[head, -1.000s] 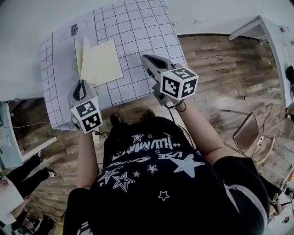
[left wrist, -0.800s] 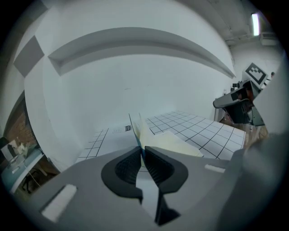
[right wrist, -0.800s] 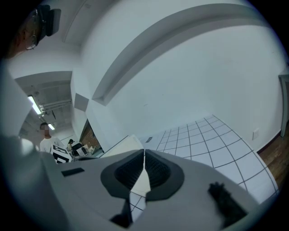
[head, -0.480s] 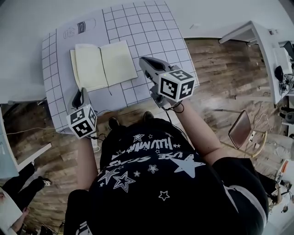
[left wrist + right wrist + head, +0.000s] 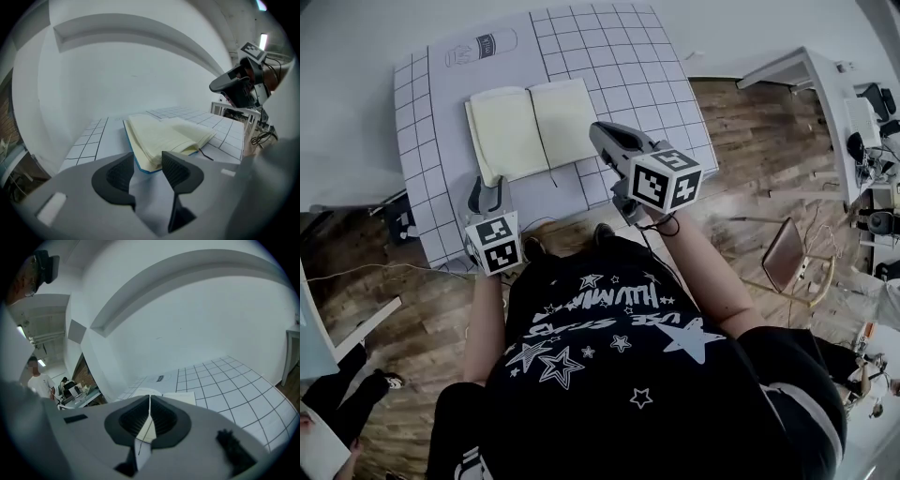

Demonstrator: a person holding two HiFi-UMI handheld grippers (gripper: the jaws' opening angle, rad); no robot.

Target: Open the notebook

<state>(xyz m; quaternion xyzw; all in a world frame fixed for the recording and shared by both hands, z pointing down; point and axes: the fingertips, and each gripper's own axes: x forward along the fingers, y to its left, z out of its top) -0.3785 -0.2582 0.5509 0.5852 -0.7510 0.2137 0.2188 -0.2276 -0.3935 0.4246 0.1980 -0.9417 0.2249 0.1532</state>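
Observation:
The notebook (image 5: 534,131) lies open and flat on the gridded mat, cream pages up, with a blue cover edge showing in the left gripper view (image 5: 164,136). My left gripper (image 5: 486,190) hovers just short of its near left corner. Its jaws (image 5: 147,164) are opening, and nothing is between them. My right gripper (image 5: 600,133) hangs over the right page's outer edge with its jaws shut and empty (image 5: 150,404). The right gripper (image 5: 239,84) also shows from the left gripper's side, above the table.
The white gridded mat (image 5: 628,66) covers the small table and carries a printed can outline (image 5: 483,45). A thin black bookmark ribbon (image 5: 206,154) trails from the notebook. A chair (image 5: 797,262) and a white desk (image 5: 825,84) stand on the wooden floor to the right. A person (image 5: 35,376) stands beyond the table.
A second ago the left gripper held the cover upright; the cover has since fallen flat to the left. The left gripper let go, opened and drew back toward the table's near edge.

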